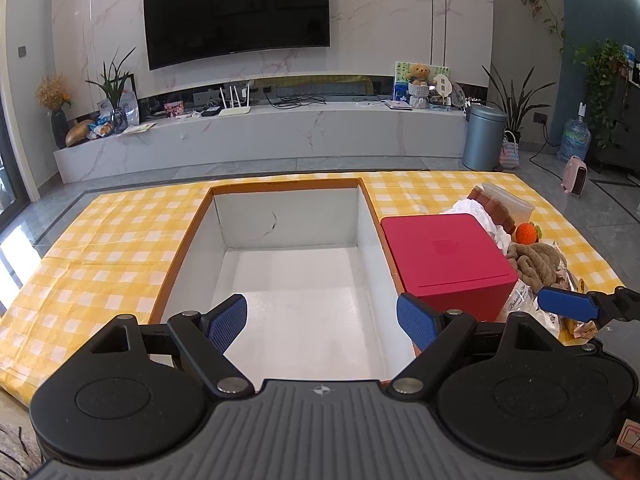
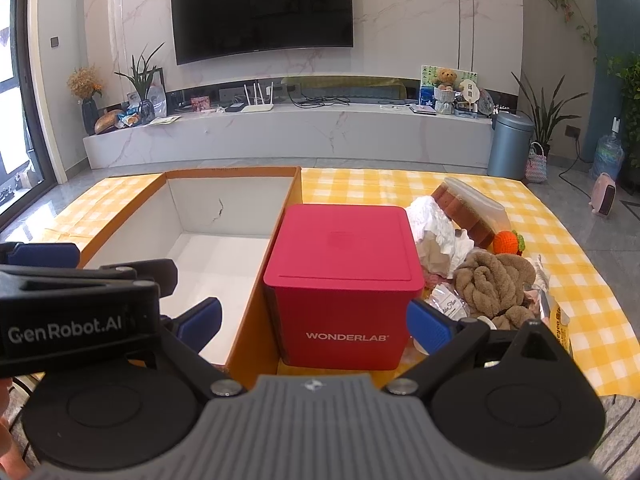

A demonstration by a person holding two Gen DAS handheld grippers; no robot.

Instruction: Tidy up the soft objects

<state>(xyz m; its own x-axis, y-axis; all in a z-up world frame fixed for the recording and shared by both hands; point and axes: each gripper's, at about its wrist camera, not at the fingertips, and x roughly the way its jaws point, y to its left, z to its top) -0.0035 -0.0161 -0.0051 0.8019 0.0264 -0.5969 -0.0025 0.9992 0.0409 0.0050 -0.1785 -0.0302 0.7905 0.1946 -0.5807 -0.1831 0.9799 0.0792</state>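
Observation:
An open orange cardboard box (image 1: 288, 276) (image 2: 256, 320) with a white, bare inside lies on the yellow checked cloth. A red lidded box (image 1: 448, 260) (image 2: 344, 280) marked WONDERLAB stands against its right side. Right of that is a heap: a brown knotted plush (image 1: 538, 264) (image 2: 496, 284), an orange crocheted toy (image 1: 527, 233) (image 2: 505, 242), white crumpled paper (image 2: 436, 220), a sponge cake in clear wrap (image 2: 468, 212) and snack packets (image 2: 448, 304). My left gripper (image 1: 322, 322) hangs open over the box's near end. My right gripper (image 2: 314, 322) stands open before the red box.
The cloth-covered table (image 1: 100, 248) ends at the far side, with grey floor beyond. A marble TV bench (image 1: 260, 136), a grey bin (image 1: 482, 138) and potted plants stand at the back. The other gripper's blue finger (image 1: 568, 304) shows at the right.

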